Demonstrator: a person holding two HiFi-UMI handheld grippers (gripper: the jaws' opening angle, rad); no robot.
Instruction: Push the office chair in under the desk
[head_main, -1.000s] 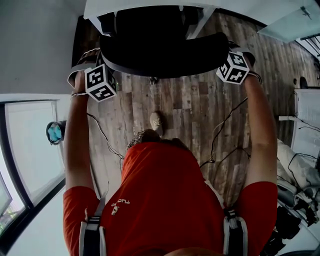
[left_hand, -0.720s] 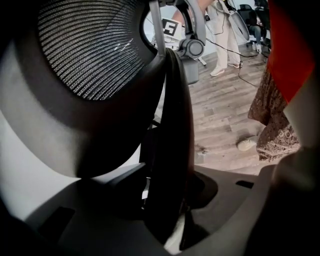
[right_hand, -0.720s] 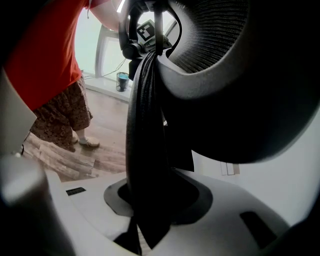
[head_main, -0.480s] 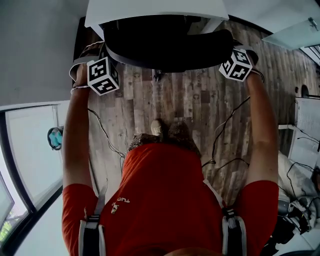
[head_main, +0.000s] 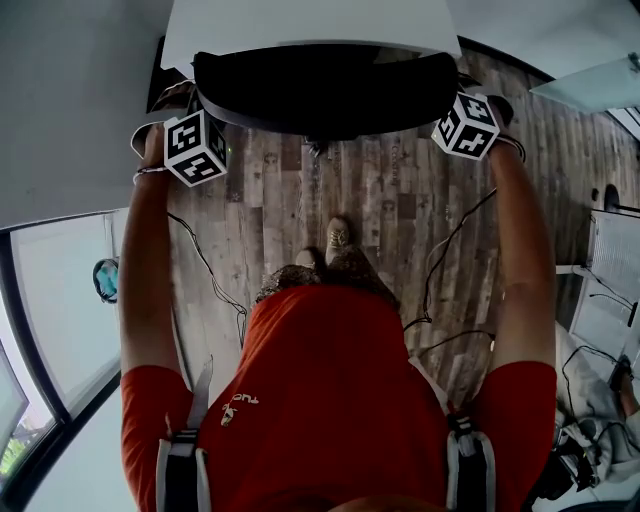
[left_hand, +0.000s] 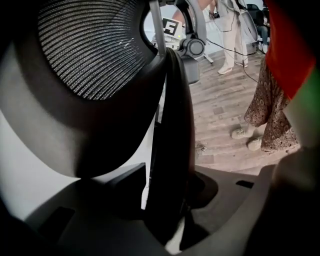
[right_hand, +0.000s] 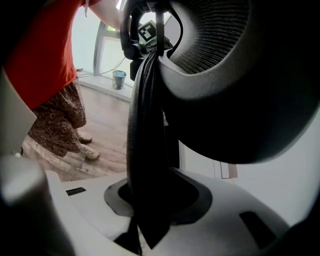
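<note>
Pinching the black mesh office chair (head_main: 325, 95) with left gripper (left_hand: 165, 215) and right gripper (right_hand: 150, 210) fingers, I judge it nearly under the white tabletop (head_main: 300, 25); perhaps a little remains.

1. Head view: set on the person's head, aimed steeply down past the red shirt (head_main: 330, 400) and both outstretched arms onto the wooden floor (head_main: 390, 210); chair backrest (head_main: 325, 95) and white bench (head_main: 300, 25) far off at the top edge.
2. Left tool view: riding on the left tool (head_main: 200, 140), aimed along its jaws, pressed very close to the backrest's edge, facing across toward the marker cube (left_hand: 171, 27) of the right tool (head_main: 462, 122).
3. Right tool view: mirrored on the right tool, equally close, facing the left tool's marker cube.
4. Shared by all three: backrest, floor, the person's shoes (head_main: 338, 235).
</note>
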